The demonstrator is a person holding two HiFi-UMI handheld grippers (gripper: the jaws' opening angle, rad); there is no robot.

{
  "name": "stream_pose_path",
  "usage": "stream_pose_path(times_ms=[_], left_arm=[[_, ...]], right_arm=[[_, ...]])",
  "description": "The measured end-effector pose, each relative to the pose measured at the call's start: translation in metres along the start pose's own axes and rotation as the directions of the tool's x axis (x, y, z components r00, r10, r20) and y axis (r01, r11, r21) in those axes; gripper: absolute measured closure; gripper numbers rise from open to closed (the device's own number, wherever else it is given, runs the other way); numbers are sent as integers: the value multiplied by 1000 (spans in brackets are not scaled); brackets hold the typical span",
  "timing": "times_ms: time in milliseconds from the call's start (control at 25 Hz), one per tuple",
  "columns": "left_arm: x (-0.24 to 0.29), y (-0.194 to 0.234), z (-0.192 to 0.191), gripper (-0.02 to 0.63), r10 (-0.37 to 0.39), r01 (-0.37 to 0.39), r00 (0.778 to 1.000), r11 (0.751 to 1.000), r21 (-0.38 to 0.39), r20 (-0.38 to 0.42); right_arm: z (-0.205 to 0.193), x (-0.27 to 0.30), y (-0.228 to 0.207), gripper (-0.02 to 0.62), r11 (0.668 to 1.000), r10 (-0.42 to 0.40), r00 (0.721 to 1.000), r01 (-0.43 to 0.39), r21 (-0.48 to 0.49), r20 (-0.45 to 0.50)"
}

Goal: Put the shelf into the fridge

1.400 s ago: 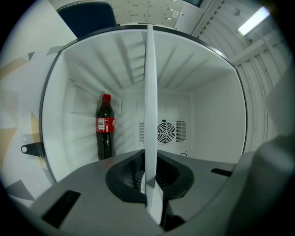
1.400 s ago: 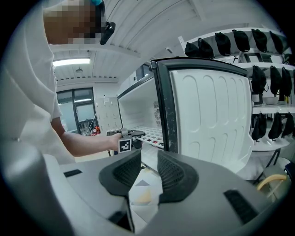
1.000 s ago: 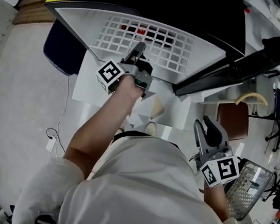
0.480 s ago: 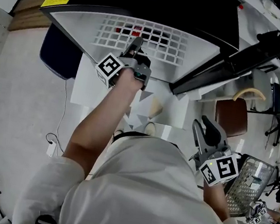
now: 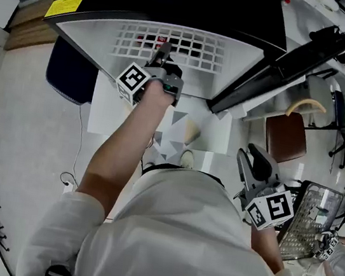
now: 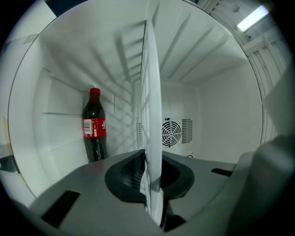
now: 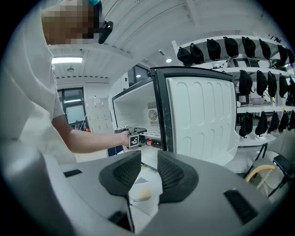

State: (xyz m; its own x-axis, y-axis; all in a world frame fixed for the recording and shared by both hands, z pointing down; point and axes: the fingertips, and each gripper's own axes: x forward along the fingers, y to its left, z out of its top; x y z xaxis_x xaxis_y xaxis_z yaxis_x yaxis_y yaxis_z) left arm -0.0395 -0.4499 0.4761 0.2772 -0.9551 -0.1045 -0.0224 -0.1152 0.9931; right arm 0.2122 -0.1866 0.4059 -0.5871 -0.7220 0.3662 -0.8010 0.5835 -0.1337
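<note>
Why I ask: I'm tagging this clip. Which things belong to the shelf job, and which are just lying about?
Job: shelf, clamped edge-on in the left gripper; fridge; open fridge door.
Lying about: cola bottle inside the fridge; wire basket; brown chair; right gripper, open and empty.

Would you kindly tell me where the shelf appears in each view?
Head view: shelf top centre, in the fridge opening.
Left gripper view: shelf edge-on down the middle, clamped in the left hand-held gripper.
Right gripper view: shelf small, near centre.
Shared landmark: the fridge.
</note>
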Motion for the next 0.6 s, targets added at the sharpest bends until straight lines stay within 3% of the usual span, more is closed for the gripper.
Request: stream_pose_path(times_ms=[200, 600], left_arm=[[3, 1, 3, 558, 16, -14, 1000, 999, 52, -27], [-29, 2, 6, 474, 56, -46, 995, 992, 114, -82]], right_arm=[[1, -5, 15, 476, 1000, -17, 1000, 17, -1, 14], [-4, -10, 54, 476, 999, -38, 999, 38, 4, 32]])
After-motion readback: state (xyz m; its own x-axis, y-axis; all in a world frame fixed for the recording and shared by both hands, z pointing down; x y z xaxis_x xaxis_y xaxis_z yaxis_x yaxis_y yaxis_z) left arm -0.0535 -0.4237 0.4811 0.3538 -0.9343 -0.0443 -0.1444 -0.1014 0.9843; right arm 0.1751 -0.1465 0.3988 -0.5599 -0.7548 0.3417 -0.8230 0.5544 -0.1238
